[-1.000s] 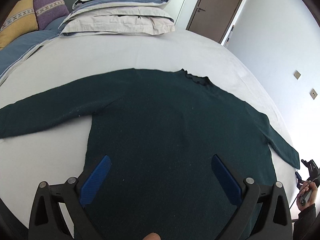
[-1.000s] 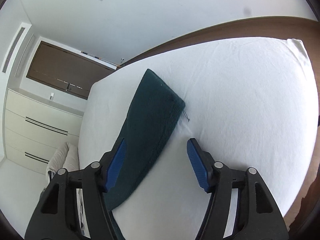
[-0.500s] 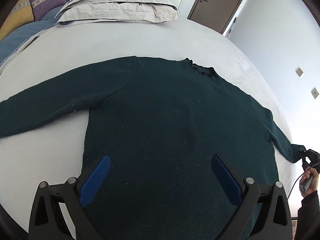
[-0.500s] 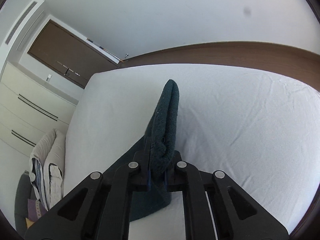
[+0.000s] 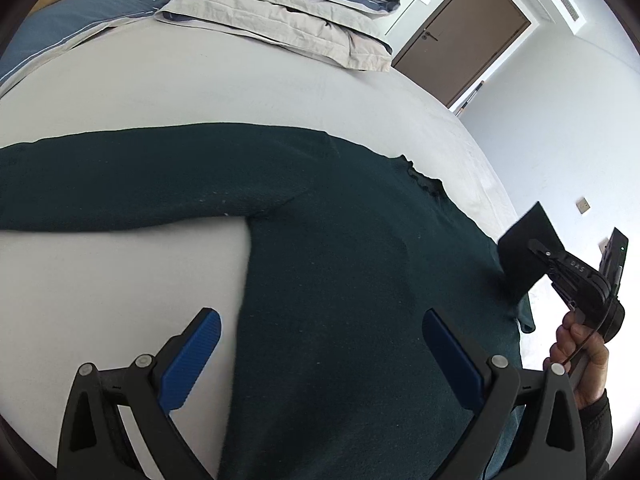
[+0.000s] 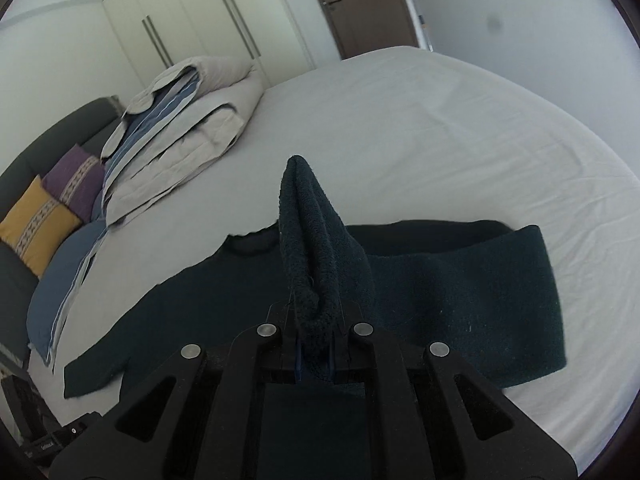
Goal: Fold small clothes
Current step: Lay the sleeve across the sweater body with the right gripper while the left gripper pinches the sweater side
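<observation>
One dark green sweater (image 5: 340,264) lies flat across the middle of the bed (image 5: 200,92), one sleeve reaching toward the left edge. Two grippers. Left gripper (image 5: 320,356): fingers spread wide, holding nothing, above the hem. Right gripper (image 6: 316,354): fingers closed tight on the other sleeve's cuff (image 6: 312,264), lifted off the bed. One stack of folded bedding (image 6: 188,120) near the head end. Hem cut off by the frame.

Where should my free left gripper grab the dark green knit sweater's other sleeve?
Probably the cuff end of the flat left sleeve of the dark green knit sweater. Bring the open left gripper from above, straddling the sleeve's edge, mirroring the right gripper.
</observation>
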The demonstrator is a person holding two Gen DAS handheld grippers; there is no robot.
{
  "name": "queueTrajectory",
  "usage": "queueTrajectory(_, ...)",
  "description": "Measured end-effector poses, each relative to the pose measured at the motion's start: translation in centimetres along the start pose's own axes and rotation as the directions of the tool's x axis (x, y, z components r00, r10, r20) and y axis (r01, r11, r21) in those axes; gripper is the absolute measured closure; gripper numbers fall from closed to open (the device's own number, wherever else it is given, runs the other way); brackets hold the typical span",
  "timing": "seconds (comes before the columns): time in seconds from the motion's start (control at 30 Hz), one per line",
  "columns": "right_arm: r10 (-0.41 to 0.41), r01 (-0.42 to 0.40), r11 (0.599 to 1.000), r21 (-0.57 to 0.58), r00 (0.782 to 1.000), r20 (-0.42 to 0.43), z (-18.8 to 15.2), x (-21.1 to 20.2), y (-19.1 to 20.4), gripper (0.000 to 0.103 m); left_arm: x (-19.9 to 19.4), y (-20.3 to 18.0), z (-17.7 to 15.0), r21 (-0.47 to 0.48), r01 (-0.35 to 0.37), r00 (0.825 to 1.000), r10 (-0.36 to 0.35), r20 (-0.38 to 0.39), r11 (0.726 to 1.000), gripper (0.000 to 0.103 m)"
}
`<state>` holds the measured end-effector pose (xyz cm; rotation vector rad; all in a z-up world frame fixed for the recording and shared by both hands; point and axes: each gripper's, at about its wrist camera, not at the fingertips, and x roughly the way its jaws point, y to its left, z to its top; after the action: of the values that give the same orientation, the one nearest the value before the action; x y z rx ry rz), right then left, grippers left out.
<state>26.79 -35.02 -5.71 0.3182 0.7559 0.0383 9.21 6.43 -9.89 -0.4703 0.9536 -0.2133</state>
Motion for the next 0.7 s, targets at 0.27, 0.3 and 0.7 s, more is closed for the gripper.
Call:
queueTrajectory(0.27,-0.005,-0.018,0.991,-0.13,0.985,-0.171,-7.6,8.5,9.9,0.094,-0.7,3.5,0.9,-0.068,0.003,1.0,-0.002,0.022,0.998,0.0)
queueTrajectory(0.3,-0.011,-0.014,0.992,-0.128,0.982,-0.19,-11.3,7.7,11.3,0.094,-0.5,3.6,1.0,-0.073,0.006,1.0,-0.005,0.019,0.997,0.0)
queueTrajectory(0.7,0.192,-0.189,0.981,0.032,0.971,-0.142,-15.7,1.4,6.8,0.044,4.5,-2.8,3.8,0.046,0.059,0.997,-0.056,-0.055,0.997,0.0)
